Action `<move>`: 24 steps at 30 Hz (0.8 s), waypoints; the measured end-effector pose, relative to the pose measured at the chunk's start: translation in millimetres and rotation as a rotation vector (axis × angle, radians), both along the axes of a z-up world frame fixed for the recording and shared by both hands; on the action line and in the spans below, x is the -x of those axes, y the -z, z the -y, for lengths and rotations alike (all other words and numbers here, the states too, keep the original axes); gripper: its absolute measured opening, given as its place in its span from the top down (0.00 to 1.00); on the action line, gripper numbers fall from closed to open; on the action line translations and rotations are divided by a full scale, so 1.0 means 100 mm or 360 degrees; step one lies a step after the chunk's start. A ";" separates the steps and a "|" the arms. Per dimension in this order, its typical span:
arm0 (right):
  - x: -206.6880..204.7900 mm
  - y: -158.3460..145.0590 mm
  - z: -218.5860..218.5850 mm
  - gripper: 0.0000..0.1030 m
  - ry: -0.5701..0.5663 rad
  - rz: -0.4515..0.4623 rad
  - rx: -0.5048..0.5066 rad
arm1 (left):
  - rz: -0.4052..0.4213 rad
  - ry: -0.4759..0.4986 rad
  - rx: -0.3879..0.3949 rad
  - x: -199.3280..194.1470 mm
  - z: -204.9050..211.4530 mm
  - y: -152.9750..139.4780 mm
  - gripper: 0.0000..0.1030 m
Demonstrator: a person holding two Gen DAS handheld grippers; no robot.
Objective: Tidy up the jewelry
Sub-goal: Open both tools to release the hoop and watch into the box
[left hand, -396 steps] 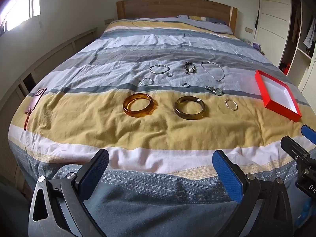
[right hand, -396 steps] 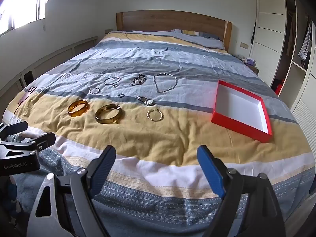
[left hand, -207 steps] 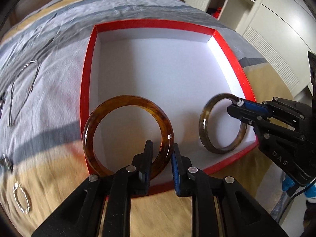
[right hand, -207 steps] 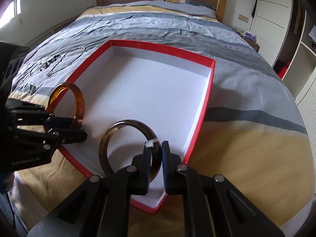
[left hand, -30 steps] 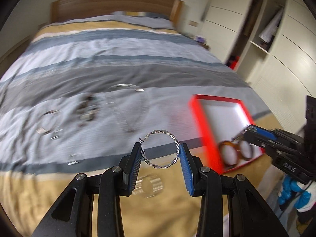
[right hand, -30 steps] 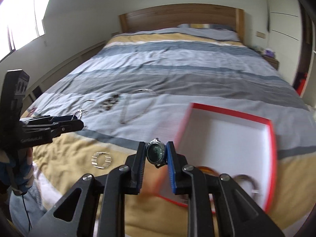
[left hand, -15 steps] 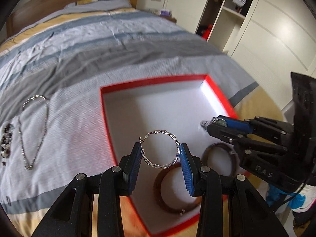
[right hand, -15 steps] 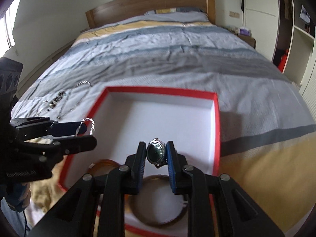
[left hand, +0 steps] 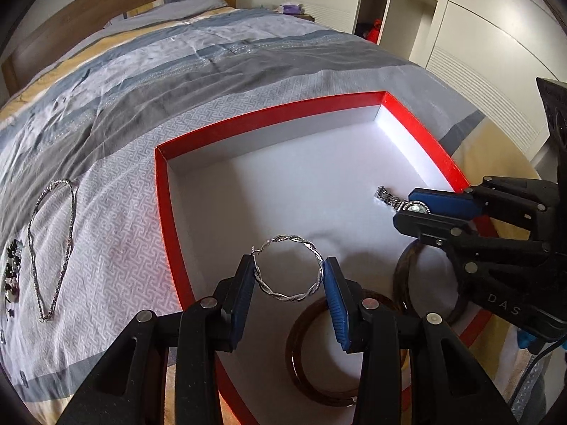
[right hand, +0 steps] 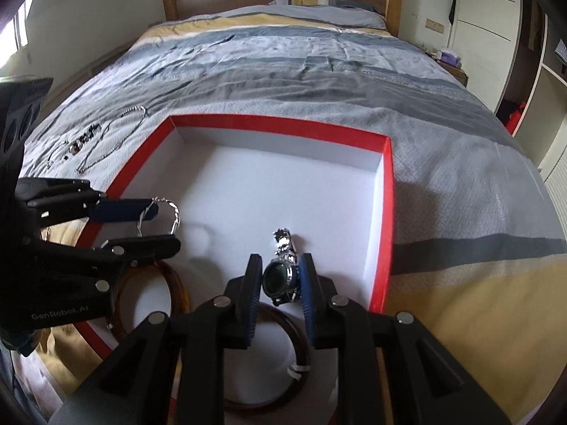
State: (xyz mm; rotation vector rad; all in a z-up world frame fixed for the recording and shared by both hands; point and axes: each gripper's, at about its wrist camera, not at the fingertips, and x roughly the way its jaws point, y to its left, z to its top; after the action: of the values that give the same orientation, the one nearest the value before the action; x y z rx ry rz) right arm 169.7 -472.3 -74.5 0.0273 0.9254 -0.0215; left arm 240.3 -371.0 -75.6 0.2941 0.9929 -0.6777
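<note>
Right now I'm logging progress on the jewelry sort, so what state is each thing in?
Left gripper: shut on twisted silver hoop, held over the box.
Right gripper: shut on watch, over the box.
Red box: open, no lid.
Amber bangle: lying flat in box.
Dark bangle: lying flat in box.
Chain necklace: not yet boxed, on the bedspread.

left tongs (left hand: 288, 279): clamped, level | right tongs (right hand: 281, 281): clamped, alongside

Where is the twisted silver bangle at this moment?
The twisted silver bangle is held in the left gripper, above the near left part of the red box, just beyond the amber bangle.
</note>
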 end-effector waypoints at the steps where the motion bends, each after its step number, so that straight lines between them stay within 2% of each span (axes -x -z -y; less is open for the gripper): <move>1: 0.00 0.00 0.01 0.80 0.0010 -0.0003 0.0002 | -0.0003 0.0003 0.0002 0.00 0.00 0.00 0.62; 11: 0.25 -0.22 0.08 0.75 0.0105 0.0041 0.0004 | 0.0000 0.0004 0.0029 0.13 -0.08 -0.15 0.49; 13: 0.33 -0.30 0.07 0.75 0.0118 0.0059 0.0003 | 0.0003 -0.0006 0.0051 0.17 -0.14 -0.23 0.48; 19: 0.65 -0.59 -0.02 0.75 0.0173 0.0146 -0.0033 | 0.0050 -0.0078 0.0128 0.40 -0.42 -0.57 0.36; 24: 0.92 -0.83 -0.22 0.74 0.0185 0.0201 -0.0070 | 0.0086 -0.0136 0.0149 0.70 -0.79 -0.84 0.30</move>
State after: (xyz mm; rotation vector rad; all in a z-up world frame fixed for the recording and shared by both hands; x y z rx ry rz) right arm 77.4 -449.8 8.1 0.1218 0.7968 -0.1063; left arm 170.1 -291.8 8.6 0.1859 0.9140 -0.6333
